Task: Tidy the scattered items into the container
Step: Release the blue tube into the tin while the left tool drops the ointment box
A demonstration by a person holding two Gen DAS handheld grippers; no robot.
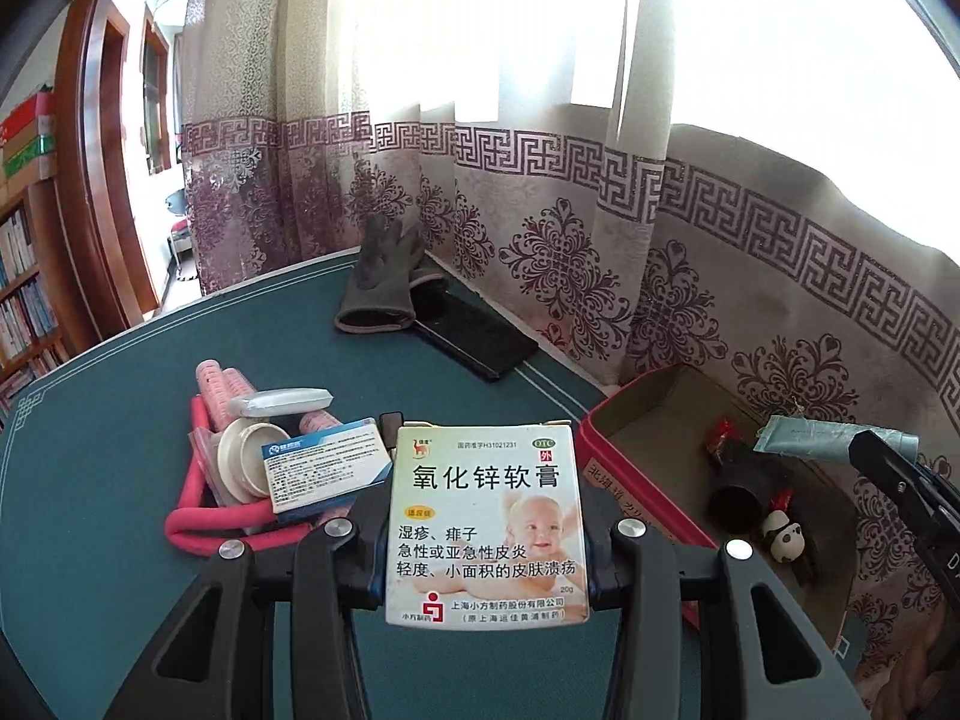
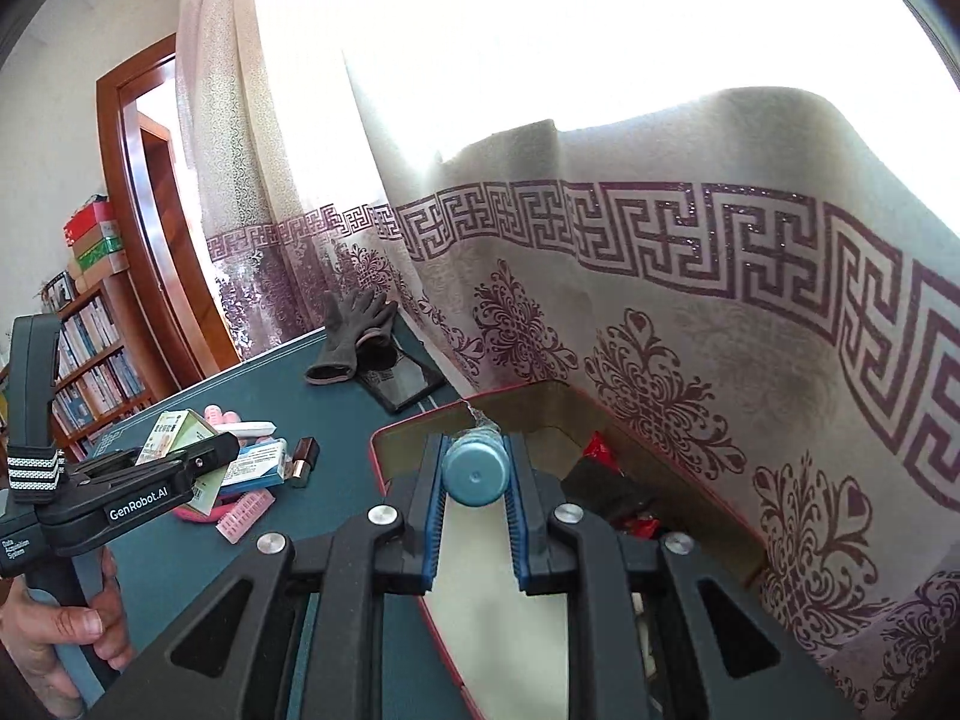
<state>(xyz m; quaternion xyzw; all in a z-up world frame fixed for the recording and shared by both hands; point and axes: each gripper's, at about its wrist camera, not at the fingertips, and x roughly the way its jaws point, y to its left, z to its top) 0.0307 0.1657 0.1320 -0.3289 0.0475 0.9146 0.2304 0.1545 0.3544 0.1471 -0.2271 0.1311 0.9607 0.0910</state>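
While the left gripper (image 1: 486, 546) clamps the ointment box (image 1: 487, 519), the right gripper (image 2: 475, 516) grips the tube (image 2: 476, 471).

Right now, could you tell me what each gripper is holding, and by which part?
The left gripper clamps the ointment box by its two side edges. The right gripper grips the blue tube by its sides near the cap end, above the red box.

Sunlit patterned curtains (image 1: 540, 210) back a green table (image 1: 120, 450), bookshelf (image 1: 24, 300) beside doorway (image 1: 120, 180).

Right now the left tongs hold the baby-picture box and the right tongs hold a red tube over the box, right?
Not quite: the tube in the right tongs is blue, as the right wrist view shows. The left tongs do hold the baby-picture box.
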